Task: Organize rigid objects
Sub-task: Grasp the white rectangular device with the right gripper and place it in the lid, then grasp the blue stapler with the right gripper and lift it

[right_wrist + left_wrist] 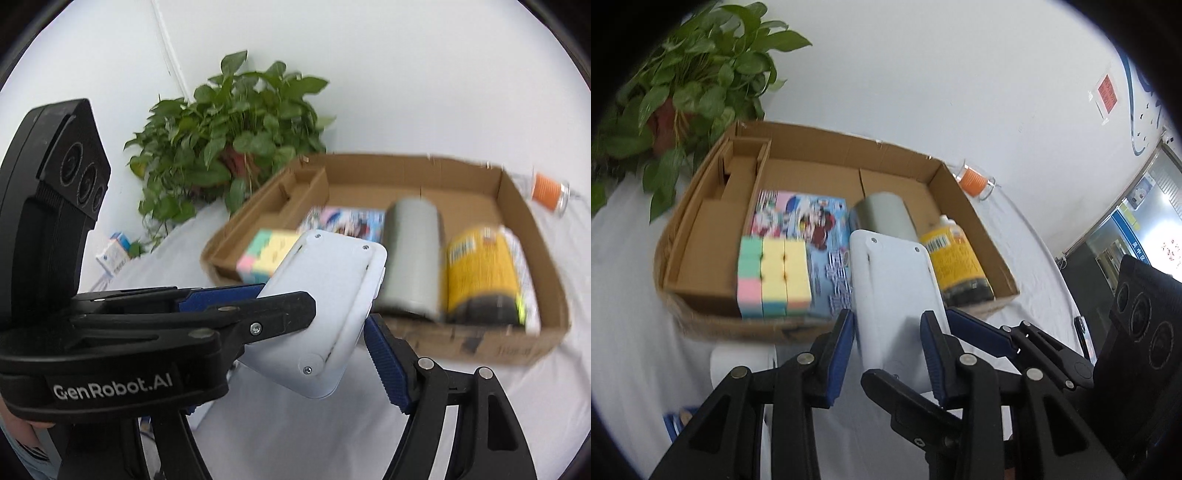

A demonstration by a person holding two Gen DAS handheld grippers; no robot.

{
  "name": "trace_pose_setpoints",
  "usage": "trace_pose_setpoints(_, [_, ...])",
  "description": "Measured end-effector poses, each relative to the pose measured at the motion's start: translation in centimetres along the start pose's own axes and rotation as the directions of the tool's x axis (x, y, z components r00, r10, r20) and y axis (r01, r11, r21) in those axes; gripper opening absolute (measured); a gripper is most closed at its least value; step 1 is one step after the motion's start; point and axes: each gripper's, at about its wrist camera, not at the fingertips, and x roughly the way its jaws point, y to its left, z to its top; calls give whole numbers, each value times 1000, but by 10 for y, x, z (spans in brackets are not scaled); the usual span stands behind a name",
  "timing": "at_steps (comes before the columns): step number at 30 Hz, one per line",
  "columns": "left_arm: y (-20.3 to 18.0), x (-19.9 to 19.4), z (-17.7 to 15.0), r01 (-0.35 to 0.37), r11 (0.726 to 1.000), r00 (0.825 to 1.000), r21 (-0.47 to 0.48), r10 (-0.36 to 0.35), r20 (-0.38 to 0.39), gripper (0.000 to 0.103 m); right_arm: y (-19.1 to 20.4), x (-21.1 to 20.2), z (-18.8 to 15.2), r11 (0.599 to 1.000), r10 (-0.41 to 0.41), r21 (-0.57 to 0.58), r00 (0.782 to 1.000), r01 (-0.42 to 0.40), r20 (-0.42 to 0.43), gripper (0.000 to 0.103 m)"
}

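Left claw grips the white device across its width. Right claw clamps its near end. Held clear of the surface, the device's long axis points toward the cardboard box.

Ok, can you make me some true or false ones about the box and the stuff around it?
1. The pastel cube lies inside the cardboard box. True.
2. The plant stands in the box. False: it stands outside, by a far corner.
3. The white device sits between the left gripper's fingers. True.
4. The yellow bottle stands upright. False: it lies on its side in the box.
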Motion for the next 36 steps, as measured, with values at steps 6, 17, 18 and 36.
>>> trace_pose_setpoints(6, [28,28,36,25,999,999,-48,-27,-47,35,-14,39,42,1000,-3,19,998,4,-60,74])
trace_pose_setpoints(17, [48,5,36,6,998,1000,-57,-4,29,38,-20,69,38,999,-20,-30,986,15,-167,76])
trace_pose_setpoints(18, [49,-3,31,-4,998,999,-55,7,43,39,-19,66,36,999,-26,-42,986,19,-163,76])
trace_pose_setpoints(36, [77,23,-61,-120,991,964,-53,103,-246,62,10,7,-77,989,130,-51,974,-142,-188,90])
